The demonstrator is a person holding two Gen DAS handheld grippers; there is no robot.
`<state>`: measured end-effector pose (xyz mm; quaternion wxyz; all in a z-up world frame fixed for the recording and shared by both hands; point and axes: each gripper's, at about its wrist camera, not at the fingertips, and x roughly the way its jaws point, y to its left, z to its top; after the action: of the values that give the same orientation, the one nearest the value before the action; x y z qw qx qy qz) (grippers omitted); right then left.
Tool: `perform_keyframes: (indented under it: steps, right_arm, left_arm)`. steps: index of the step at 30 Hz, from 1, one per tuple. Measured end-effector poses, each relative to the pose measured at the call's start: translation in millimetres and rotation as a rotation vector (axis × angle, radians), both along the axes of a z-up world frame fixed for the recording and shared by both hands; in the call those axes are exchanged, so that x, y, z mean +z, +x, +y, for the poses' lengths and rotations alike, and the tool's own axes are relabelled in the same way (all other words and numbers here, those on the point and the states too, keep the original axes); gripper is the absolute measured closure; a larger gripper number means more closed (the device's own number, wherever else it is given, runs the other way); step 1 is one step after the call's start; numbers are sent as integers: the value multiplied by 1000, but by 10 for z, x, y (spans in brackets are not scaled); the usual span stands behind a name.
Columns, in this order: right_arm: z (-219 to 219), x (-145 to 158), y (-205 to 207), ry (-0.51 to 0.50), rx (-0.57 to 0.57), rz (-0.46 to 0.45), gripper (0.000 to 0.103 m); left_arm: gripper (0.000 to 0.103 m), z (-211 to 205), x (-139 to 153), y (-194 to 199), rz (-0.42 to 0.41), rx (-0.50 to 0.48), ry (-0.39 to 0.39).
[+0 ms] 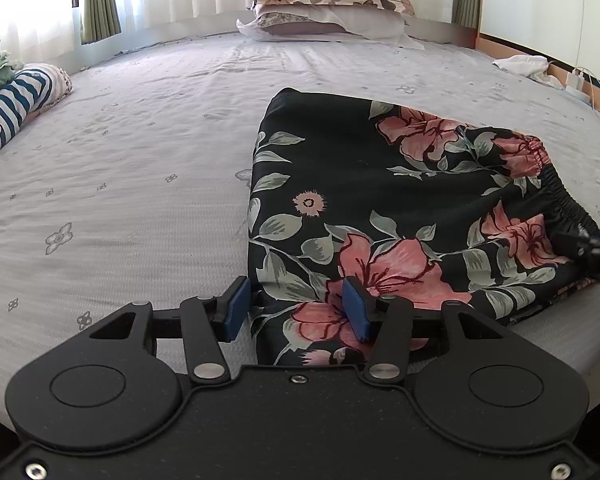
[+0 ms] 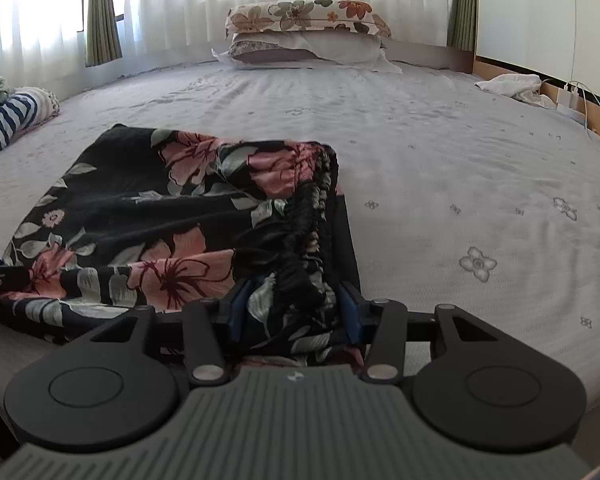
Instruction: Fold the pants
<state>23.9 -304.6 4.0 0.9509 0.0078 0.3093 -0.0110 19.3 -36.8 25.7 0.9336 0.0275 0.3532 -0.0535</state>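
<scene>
Now both claws straddle the black floral-print fabric pants (image 1: 364, 184): left gripper (image 1: 296, 308) and right gripper (image 2: 294, 308) are parted, unclamped; bunched waistband may slip free.

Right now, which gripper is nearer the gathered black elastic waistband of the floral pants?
Right. The right gripper straddles the gathered black elastic waistband; the left gripper sits at the opposite near corner of the floral pants.
</scene>
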Motion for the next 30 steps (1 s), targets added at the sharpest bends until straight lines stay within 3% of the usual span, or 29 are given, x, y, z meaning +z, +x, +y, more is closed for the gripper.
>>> perform_keyframes:
  steps: [3,7,11,14,15,21,23,26,30]
  right_arm:
    - [54,-74,-41,-52,9,-31,42]
    - [42,-50,-54,-37,-6,-34,42]
    - [40,123,-102,-7,-32,-48,34]
    - [123,280,-195,-31,-40,-123,22]
    - [167,329,-210,-43,-35,-143,20]
    - [551,436,-125,2,53,-157,19]
    - [761,378,-69,9,101,-142,19]
    - [1091,274,-11,-27,165,-126,19]
    - [1345,143,33,-45,216,-105,19]
  left_arm:
    - [53,-11,-16,-6,-5,-4,6]
    - [52,-2,-1,-11,-3,5,-4]
    - [50,113,163,13,-3,7,-63]
    - [35,202,358,73,-60,-2,-62]
    - [30,230,429,126,-74,-10,-65]
    - [29,349,710,732,-74,-36,-132]
    - [35,351,719,986,-57,-33,-137]
    - [62,321,648,1372,-6,-14,-138]
    - [75,237,463,1786,40,3,-133]
